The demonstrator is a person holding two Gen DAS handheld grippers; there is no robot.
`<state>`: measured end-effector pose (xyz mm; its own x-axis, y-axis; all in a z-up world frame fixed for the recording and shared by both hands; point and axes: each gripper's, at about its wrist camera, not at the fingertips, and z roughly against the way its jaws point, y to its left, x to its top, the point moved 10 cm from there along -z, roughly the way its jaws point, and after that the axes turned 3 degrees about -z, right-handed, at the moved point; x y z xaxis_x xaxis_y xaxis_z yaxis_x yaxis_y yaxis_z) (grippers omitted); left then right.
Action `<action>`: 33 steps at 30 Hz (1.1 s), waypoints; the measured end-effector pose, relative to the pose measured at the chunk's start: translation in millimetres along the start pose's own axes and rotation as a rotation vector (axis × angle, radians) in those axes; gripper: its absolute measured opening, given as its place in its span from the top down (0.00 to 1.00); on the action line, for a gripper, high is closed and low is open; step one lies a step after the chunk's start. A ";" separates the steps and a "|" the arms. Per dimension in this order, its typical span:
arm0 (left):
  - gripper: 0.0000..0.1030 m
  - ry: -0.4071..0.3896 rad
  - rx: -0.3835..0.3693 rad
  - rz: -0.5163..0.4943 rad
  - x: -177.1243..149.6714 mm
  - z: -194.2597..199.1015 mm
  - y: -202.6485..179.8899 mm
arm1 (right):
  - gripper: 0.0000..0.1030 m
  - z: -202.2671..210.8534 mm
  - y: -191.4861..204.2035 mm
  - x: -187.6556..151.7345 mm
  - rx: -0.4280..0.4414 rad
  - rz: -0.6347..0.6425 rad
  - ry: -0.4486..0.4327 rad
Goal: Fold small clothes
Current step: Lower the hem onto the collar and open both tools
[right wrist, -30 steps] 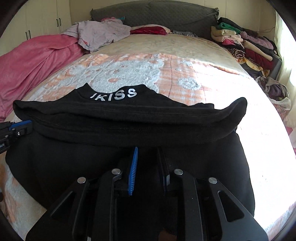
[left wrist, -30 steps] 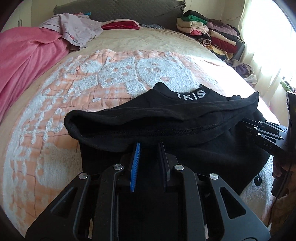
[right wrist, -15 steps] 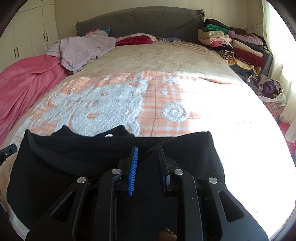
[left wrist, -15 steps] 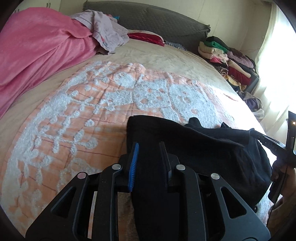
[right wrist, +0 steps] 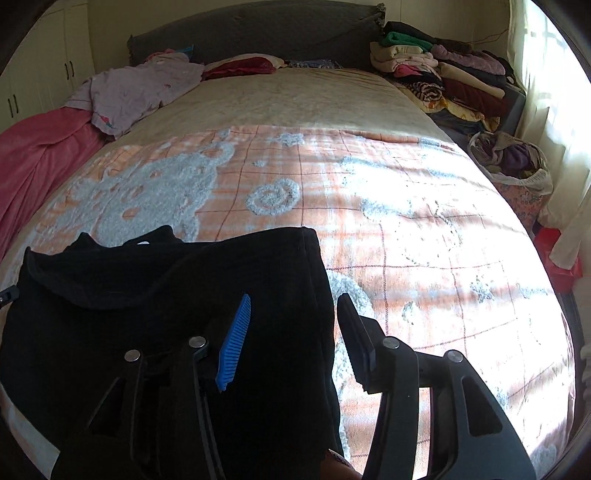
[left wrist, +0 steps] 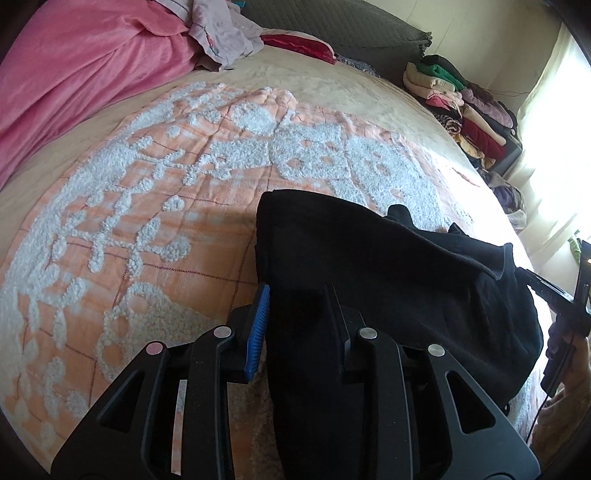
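Note:
A black garment (left wrist: pixel 388 258) lies folded on the orange and white bedspread (left wrist: pixel 166 221), near the bed's front edge. My left gripper (left wrist: pixel 298 287) has the garment's left part between its fingers, and the thick cloth fills the narrow gap from pad to pad. In the right wrist view the same garment (right wrist: pixel 147 295) spreads to the left. My right gripper (right wrist: pixel 294 297) is opening; the garment's right edge lies between its jaws, with a clear gap to the right finger (right wrist: pixel 354 339). The right gripper's fingers (left wrist: pixel 546 291) also show at the left view's right edge.
A pink blanket (left wrist: pixel 74 74) covers the bed's left side, with a lilac garment (right wrist: pixel 140 88) and a red one (right wrist: pixel 243 66) near the grey headboard (right wrist: pixel 258 29). Stacked clothes (right wrist: pixel 443 74) and a bag of laundry (right wrist: pixel 513 162) sit beyond the bed's right edge.
The garment, held up stretched between both grippers with its white lettering showing, has come down folded on the bed. The right jaws have spread wide and let go; the left gap widened slightly.

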<state>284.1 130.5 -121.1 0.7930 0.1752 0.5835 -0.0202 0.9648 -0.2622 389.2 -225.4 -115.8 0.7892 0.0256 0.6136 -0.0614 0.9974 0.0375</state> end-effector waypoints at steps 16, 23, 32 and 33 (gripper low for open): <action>1.00 -0.097 -0.052 0.020 25.1 48.9 3.5 | 0.90 24.5 -3.4 25.5 0.118 -0.108 -0.113; 1.00 -0.113 0.021 0.006 27.2 41.0 12.7 | 0.90 15.1 -16.6 38.0 0.100 -0.157 -0.127; 1.00 -0.032 0.078 0.008 12.3 23.4 28.0 | 0.76 -21.3 -21.3 7.3 -0.014 -0.170 -0.033; 1.00 -0.032 0.080 0.003 12.4 24.8 27.0 | 0.74 -18.2 -21.6 7.0 -0.014 -0.169 -0.037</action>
<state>278.3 163.6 -101.9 0.7729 0.1828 0.6077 -0.0720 0.9767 -0.2021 407.2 -245.5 -126.6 0.7645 -0.1445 0.6282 0.0786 0.9882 0.1317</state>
